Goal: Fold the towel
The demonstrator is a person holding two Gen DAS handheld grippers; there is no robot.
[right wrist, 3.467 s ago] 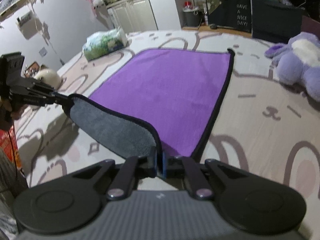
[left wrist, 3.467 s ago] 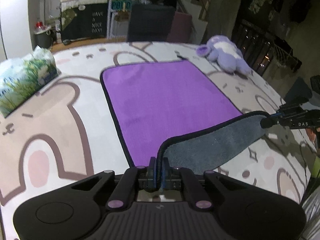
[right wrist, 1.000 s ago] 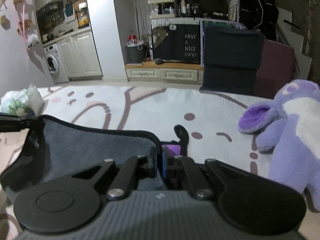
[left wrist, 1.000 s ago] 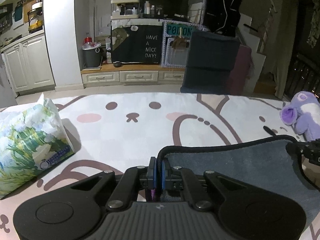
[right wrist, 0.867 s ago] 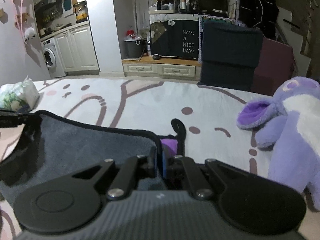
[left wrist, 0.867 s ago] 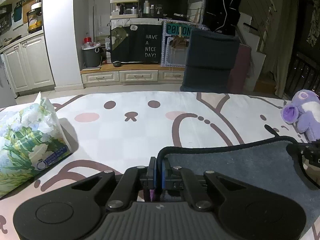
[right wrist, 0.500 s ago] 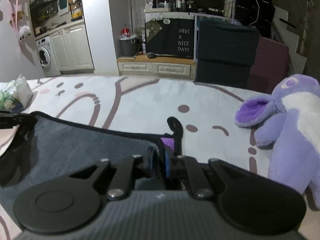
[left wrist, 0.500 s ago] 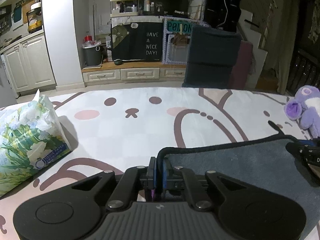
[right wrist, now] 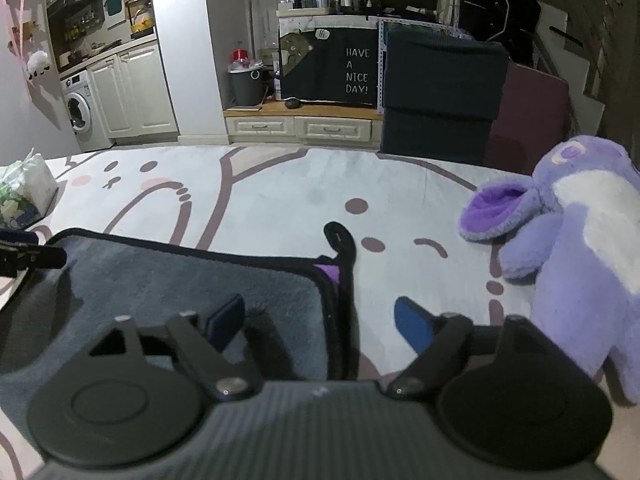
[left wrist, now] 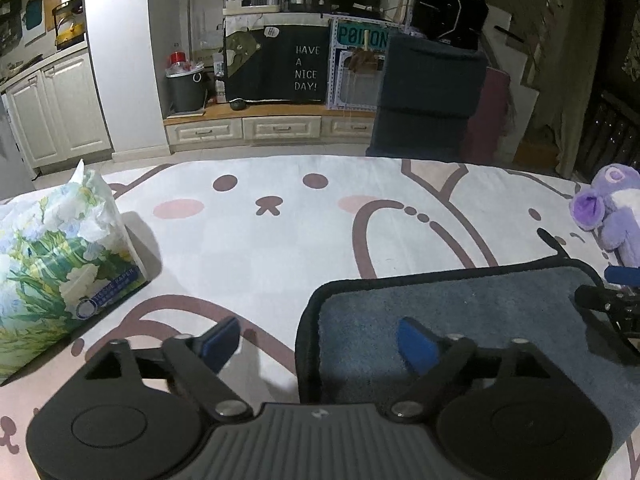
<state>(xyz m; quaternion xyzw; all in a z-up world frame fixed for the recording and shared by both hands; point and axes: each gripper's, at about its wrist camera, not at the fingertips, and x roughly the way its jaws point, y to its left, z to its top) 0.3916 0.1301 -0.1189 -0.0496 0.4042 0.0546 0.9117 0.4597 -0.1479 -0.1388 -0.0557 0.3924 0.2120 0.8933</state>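
Both claws stand released, jaws spread: the left gripper (left wrist: pixel 318 340) straddles the near-left corner of the towel (left wrist: pixel 460 312), the right gripper (right wrist: pixel 318 322) its right corner. The towel lies folded, grey side up, on the table (left wrist: pixel 280 240), long axis running left to right between them; its far edge sits just beyond both.

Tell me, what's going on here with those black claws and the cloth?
A person holding a claw in each hand is folding a towel on a cartoon-print cover. It now lies doubled over, grey side up, with a sliver of purple showing at one corner. Both the left claw and the right claw are open, each over a towel corner. A tissue pack and purple plush toy sit nearby.
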